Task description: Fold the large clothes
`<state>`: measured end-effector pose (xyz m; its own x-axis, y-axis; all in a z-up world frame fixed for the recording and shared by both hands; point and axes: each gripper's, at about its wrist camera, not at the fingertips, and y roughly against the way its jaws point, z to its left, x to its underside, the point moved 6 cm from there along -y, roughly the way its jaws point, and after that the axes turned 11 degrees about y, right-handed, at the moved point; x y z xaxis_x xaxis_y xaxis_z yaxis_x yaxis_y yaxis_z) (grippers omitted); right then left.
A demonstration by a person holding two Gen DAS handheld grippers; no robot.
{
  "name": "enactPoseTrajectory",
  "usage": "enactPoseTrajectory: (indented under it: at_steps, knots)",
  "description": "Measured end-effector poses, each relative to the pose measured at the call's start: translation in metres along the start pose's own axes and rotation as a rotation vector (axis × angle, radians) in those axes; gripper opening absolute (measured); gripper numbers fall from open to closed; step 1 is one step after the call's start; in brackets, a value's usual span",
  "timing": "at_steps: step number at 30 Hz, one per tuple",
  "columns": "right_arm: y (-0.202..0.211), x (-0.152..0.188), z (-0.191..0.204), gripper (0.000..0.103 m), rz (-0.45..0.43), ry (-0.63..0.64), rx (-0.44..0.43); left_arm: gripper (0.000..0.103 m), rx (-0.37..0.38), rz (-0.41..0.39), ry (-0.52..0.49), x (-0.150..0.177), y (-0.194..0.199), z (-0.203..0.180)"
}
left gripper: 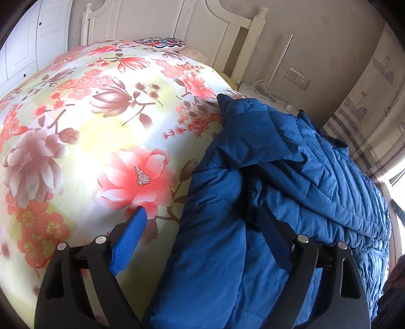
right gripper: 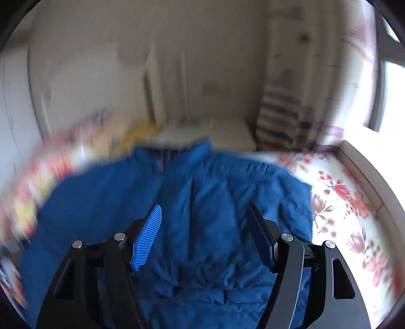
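A blue quilted padded jacket (left gripper: 291,182) lies bunched on the right side of a floral bedspread (left gripper: 101,126). My left gripper (left gripper: 202,215) is open, low over the jacket's left edge: its left finger is over the bedspread, its right finger over a dark fold of the jacket. In the blurred right wrist view the jacket (right gripper: 177,202) lies spread on the bed with its collar at the far side. My right gripper (right gripper: 205,215) is open above the jacket's middle and holds nothing.
A white headboard (left gripper: 177,22) stands at the far end of the bed with a patterned pillow (left gripper: 162,41) in front of it. A white nightstand (left gripper: 258,91) with a lamp is beside the bed. A striped curtain (left gripper: 354,126) and a window (right gripper: 395,101) are on the right.
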<state>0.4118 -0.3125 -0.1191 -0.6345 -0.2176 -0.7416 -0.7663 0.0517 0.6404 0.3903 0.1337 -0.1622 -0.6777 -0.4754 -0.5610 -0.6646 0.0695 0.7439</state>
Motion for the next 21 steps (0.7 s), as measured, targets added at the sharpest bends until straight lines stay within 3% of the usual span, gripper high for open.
enactPoseTrajectory:
  at_steps: [2,7,9,12,16,18,21]
  knots:
    - [-0.023,0.019,-0.001,0.069,0.104,0.009,0.027,0.088,-0.036,-0.035,-0.025,-0.004,0.009,-0.006]
    - [-0.027,0.037,-0.005,0.078,0.092,-0.036,-0.044,0.091,0.044,-0.136,-0.126,-0.023,0.044,-0.065]
    - [-0.029,0.036,-0.002,0.082,0.098,-0.013,-0.044,0.099,0.091,-0.144,-0.211,-0.028,0.044,-0.104]
    - [-0.036,0.037,-0.002,0.084,0.098,-0.009,-0.042,0.100,0.034,-0.104,-0.324,-0.026,0.017,-0.144]
    - [-0.030,0.038,-0.003,0.086,0.096,-0.018,-0.058,0.101,-0.059,0.085,-0.369,0.001,-0.053,-0.153]
    - [-0.030,0.037,-0.002,0.086,0.094,-0.020,-0.062,0.101,-0.070,0.003,-0.409,0.006,-0.056,-0.151]
    - [-0.022,0.035,-0.002,0.086,0.103,-0.022,-0.044,0.101,-0.070,-0.019,-0.414,0.011,-0.056,-0.149]
